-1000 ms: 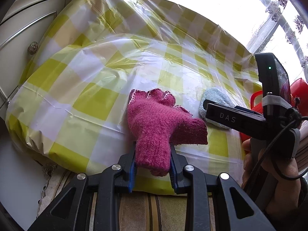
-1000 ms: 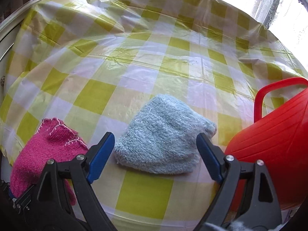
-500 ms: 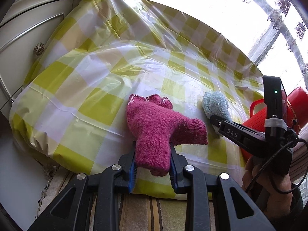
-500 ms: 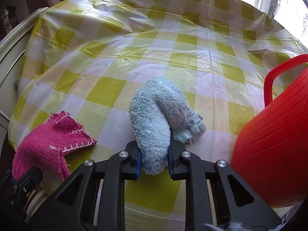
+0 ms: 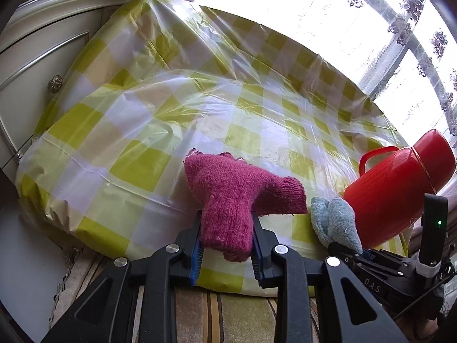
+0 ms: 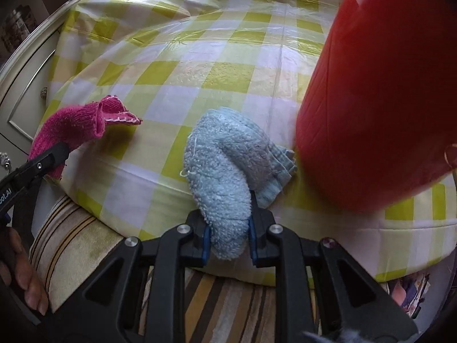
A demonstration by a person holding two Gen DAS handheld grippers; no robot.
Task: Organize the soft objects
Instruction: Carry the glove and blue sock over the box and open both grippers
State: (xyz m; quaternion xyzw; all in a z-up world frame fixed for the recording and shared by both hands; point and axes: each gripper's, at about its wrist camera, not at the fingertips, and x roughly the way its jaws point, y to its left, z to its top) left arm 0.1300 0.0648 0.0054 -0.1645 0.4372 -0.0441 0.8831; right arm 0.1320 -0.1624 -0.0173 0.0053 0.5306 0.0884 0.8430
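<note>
Right now you've got both tongs pinched narrow on cloth: the left gripper [image 5: 225,250] clamps the pink knit glove [image 5: 240,197] by its cuff end, and the right gripper [image 6: 228,238] clamps the pale blue fluffy mitt [image 6: 225,171] by one end, w/ the rest of each draping fwd over the near edge of the checked tablecloth [image 5: 177,108]. Biggest risk, imo: the red plastic jug [image 6: 380,91] stands right beside the blue mitt at about 2 o'clock in the right wrist view, nearly touching its folded cuff, so a sweep that way could knock it or drag it over. Also the plastic cover is slick and wrinkled; trailing fabric could snag a crease and tug the cloth. Both grips sit on an end only, so a fast swing could let the soft stuff slip out. Keep the grippers apart too, since they're near each other at 4 o'clock in the left wrist view.
</note>
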